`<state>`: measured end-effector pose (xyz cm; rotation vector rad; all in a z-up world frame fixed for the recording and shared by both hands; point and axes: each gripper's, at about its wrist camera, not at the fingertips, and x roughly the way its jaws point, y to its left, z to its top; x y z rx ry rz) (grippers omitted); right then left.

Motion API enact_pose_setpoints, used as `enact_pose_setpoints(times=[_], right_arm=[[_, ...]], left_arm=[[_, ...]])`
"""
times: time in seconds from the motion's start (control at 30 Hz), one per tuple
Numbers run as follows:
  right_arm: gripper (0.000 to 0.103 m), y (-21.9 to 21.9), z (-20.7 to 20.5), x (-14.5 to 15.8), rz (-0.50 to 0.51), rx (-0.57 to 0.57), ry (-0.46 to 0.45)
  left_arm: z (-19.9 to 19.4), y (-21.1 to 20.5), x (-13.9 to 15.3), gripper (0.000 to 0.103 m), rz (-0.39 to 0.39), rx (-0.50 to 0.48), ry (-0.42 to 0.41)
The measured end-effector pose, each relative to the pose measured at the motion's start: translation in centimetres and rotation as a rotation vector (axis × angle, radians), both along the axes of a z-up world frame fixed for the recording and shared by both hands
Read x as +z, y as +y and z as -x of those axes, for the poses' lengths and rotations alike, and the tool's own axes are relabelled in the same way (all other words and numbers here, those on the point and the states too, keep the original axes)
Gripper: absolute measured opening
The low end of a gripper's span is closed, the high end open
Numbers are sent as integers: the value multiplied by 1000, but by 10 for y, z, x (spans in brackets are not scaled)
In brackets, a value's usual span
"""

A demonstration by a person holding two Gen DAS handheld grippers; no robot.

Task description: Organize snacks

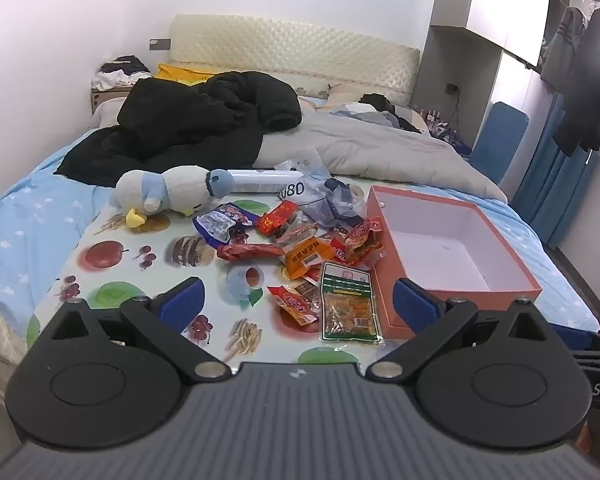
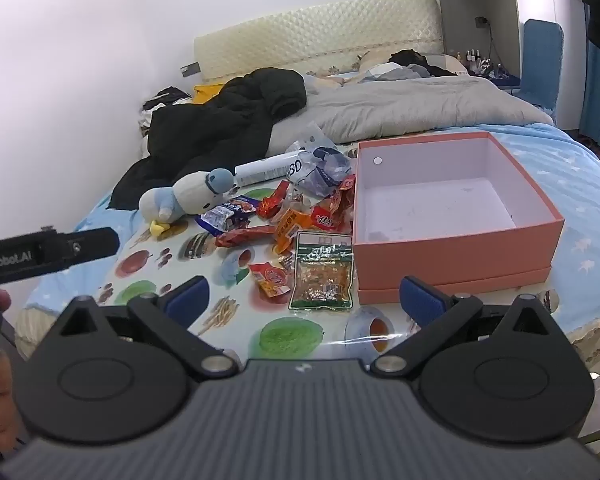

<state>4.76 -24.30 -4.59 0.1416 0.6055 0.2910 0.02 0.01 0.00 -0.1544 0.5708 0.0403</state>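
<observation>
Several snack packets lie in a pile (image 1: 300, 240) on a fruit-print mat (image 1: 116, 276) on the bed; the pile also shows in the right wrist view (image 2: 292, 220). Nearest is a green-edged clear packet (image 1: 350, 304) (image 2: 323, 272). An empty pink box (image 1: 452, 248) (image 2: 452, 200) with a white inside stands right of the pile. My left gripper (image 1: 298, 296) is open and empty, held above the mat's near edge. My right gripper (image 2: 304, 296) is open and empty, just before the green-edged packet.
A plush penguin (image 1: 168, 194) (image 2: 188, 196) lies left of the pile, a white tube (image 1: 260, 180) and a clear bag (image 1: 324, 196) behind it. A black jacket (image 1: 188, 124) and grey duvet (image 1: 372, 152) cover the far bed. The left gripper's body (image 2: 48, 254) shows at left.
</observation>
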Motion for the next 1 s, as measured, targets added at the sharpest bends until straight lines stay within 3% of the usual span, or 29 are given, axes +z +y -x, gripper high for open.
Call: enact_pose_setpoints(times=[0.27, 0.47, 1.0], right_arm=[[103, 1, 2, -3, 12, -10, -31], [103, 0, -3, -7, 6, -18, 1], [103, 3, 1, -12, 6, -10, 5]], left_arm=[[1, -3, -3, 102, -10, 0, 3], [-5, 8, -26, 102, 2, 11, 40], [-5, 8, -23, 102, 16, -4, 39]])
